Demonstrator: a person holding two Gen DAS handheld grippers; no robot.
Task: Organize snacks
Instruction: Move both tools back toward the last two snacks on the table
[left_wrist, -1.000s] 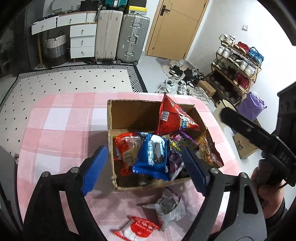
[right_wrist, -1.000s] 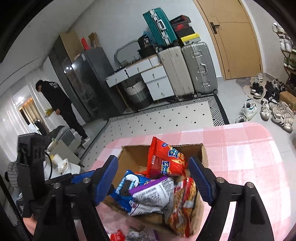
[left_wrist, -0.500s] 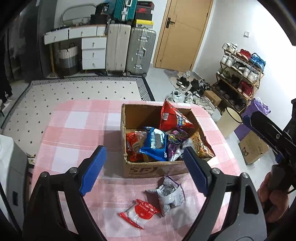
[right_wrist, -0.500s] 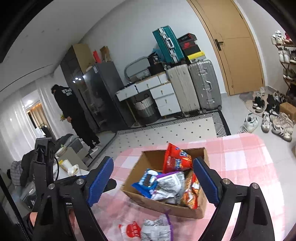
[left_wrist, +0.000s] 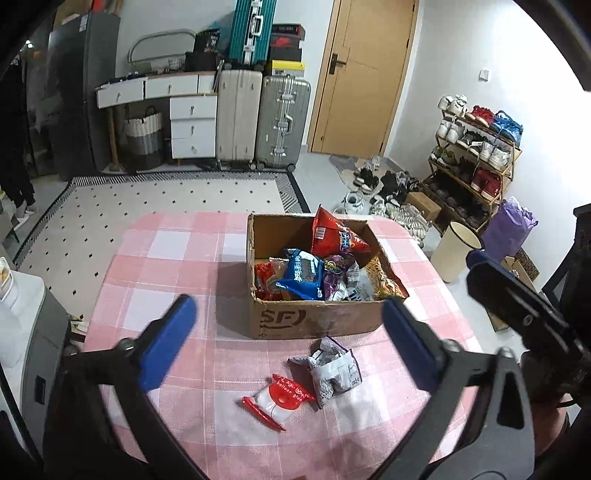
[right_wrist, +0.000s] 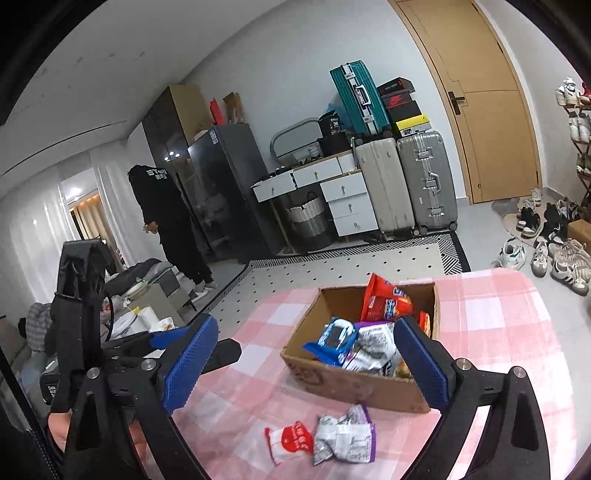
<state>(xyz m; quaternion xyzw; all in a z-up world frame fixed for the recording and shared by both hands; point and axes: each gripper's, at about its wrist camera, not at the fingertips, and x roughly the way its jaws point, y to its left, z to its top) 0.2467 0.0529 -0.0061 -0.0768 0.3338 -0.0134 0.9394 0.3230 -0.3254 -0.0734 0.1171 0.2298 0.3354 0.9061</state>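
Observation:
A cardboard box (left_wrist: 317, 321) (right_wrist: 354, 380) stands on the pink checked table (left_wrist: 166, 266) (right_wrist: 509, 343), stuffed with snack bags: a red one (left_wrist: 334, 236) upright at the back, a blue one (left_wrist: 301, 273) and a purple one (left_wrist: 340, 271) in front. On the cloth before the box lie a crumpled grey-purple bag (left_wrist: 334, 367) (right_wrist: 343, 437) and a red-and-white packet (left_wrist: 279, 400) (right_wrist: 290, 441). My left gripper (left_wrist: 290, 341) hangs back from the box, its jaws opening wide with nothing between them. My right gripper (right_wrist: 306, 363) does the same, also empty.
The right gripper's arm (left_wrist: 517, 306) shows at the right edge of the left wrist view. A person in black (right_wrist: 166, 221) stands by a dark fridge (right_wrist: 229, 192). Suitcases (left_wrist: 258, 118), a drawer unit, a shoe rack (left_wrist: 476, 155) and a cream bin (left_wrist: 456, 251) surround the table.
Both grippers have pulled back and up from the box, which now looks smaller, and their jaws have spread wider. The two packets on the cloth have come fully into view.

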